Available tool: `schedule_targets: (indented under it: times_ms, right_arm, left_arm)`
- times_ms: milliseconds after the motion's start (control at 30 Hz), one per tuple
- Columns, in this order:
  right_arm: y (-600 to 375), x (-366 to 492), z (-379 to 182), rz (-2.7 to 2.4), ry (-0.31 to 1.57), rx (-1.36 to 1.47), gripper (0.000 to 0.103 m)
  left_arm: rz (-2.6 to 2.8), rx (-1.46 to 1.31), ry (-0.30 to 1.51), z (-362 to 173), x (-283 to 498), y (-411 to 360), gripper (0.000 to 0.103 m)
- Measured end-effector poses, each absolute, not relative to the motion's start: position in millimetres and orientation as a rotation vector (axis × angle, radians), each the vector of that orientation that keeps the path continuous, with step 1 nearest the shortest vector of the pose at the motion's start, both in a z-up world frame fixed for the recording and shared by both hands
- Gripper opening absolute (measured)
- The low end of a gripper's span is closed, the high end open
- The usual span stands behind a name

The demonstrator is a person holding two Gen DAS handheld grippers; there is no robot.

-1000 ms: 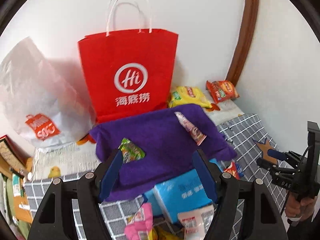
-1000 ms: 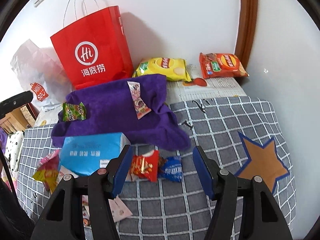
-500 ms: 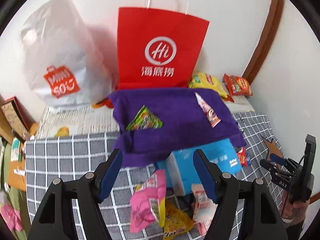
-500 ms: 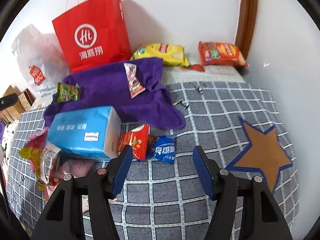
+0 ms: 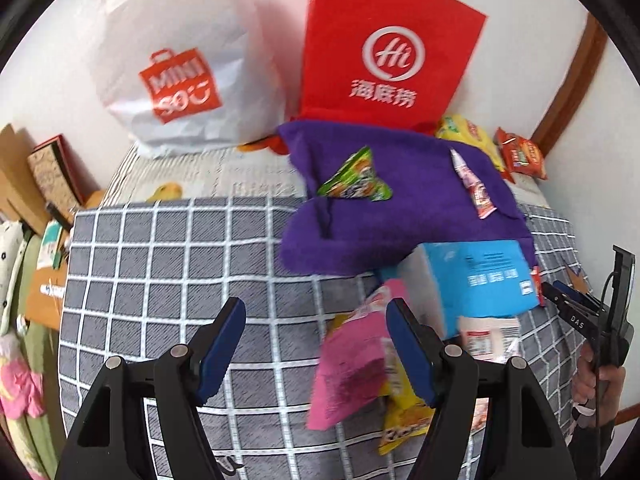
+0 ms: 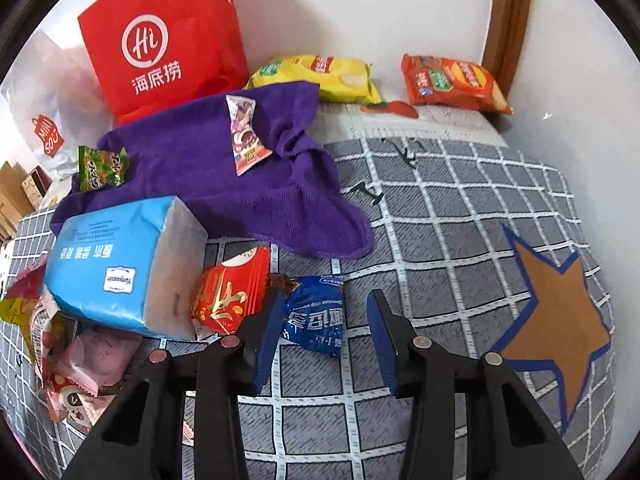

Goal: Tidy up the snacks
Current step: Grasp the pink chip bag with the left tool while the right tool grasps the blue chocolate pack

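Down low over the checked cover [image 6: 460,208], the right gripper [image 6: 326,344] has its blue-padded jaws narrowed but apart, and they have just been closing. A blue snack packet [image 6: 314,314] lies between the pads; whether either pad touches it cannot be told. At ten o'clock from the packet sits a red packet [image 6: 228,290], touching a big light-blue tissue pack [image 6: 108,264] further toward nine. A purple towel [image 6: 224,172] spreads at twelve, bearing a green packet [image 6: 100,168] and a slim pink-ended packet [image 6: 244,140]. Beyond it, at eleven, a red paper bag [image 6: 168,40] stands against the wall; a yellow chip bag [image 6: 316,76] and an orange chip bag [image 6: 452,84] lie at one o'clock. An orange star [image 6: 556,320] marks the cover at three.

Meanwhile the left gripper [image 5: 316,344] hangs with jaws apart and only bare checked cover between them. A pink packet [image 5: 348,372] lies just behind its right finger, atop a yellow packet [image 5: 404,420]. A white plastic bag [image 5: 176,60] stands at eleven.
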State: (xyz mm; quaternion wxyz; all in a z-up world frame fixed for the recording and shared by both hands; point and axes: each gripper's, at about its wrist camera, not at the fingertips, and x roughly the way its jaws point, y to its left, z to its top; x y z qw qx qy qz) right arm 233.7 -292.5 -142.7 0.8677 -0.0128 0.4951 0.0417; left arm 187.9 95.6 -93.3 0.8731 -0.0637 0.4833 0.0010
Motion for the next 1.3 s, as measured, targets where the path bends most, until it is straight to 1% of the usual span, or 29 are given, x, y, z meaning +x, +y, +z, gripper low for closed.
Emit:
schedule_targets:
  times_ms: [167,267,367,400,467,500,600,767,1033,1133,1233,1300]
  right_arm:
    - [-286.2,236.2,-153.1,0.122,1.063,-0.033,0.044]
    - [-288.1,239.5,-159.5,0.118,1.076,-0.025,0.047]
    - [-289.0,243.0,-166.5,0.149,1.102,-0.001,0.057]
    - [-286.9,242.9,-167.5,0.160,1.099,-0.005,0.062]
    - [-280.3,241.6,-168.2,0.158,1.076,-0.042,0.063]
    - [-278.6,240.8,-168.4,0.151,1.063,-0.048,0.063]
    - [-277.5,238.7,-167.4,0.185,1.032,-0.038,0.038]
    - [-281.7,231.3,-162.8,0.160,1.002,-0.072,0.035]
    - [-308.1,204.5,-149.3,0.110,0.973,-0.082,0.035]
    - [-317.3,193.4,-145.5,0.094,0.968,-0.058,0.035]
    - [-322.1,180.7,-142.3,0.080,0.960,-0.042,0.035]
    - [-323.4,173.3,-140.1,0.075,0.955,-0.033,0.035]
  left_arm:
    - [0.021,-0.156,1.030,-103.9,186.4,106.2,0.071]
    - [0.026,-0.155,1.035,-108.2,184.8,108.2,0.071]
    - [0.027,-0.165,1.041,-111.1,182.7,110.2,0.071]
    - [0.026,-0.167,1.041,-111.5,182.0,110.5,0.071]
    - [0.023,-0.167,1.041,-111.9,180.2,110.5,0.071]
    - [0.022,-0.168,1.040,-111.9,179.8,110.3,0.071]
    - [0.012,-0.166,1.037,-112.7,176.8,110.8,0.071]
    - [-0.040,-0.224,1.028,-113.0,173.5,110.5,0.071]
    - [-0.160,-0.261,1.011,-102.8,177.6,85.1,0.071]
    - [-0.159,-0.214,1.053,-109.1,185.5,68.3,0.071]
    - [-0.130,-0.174,1.131,-126.5,192.9,56.5,0.071]
    - [-0.129,-0.183,1.150,-134.7,195.5,53.1,0.071]
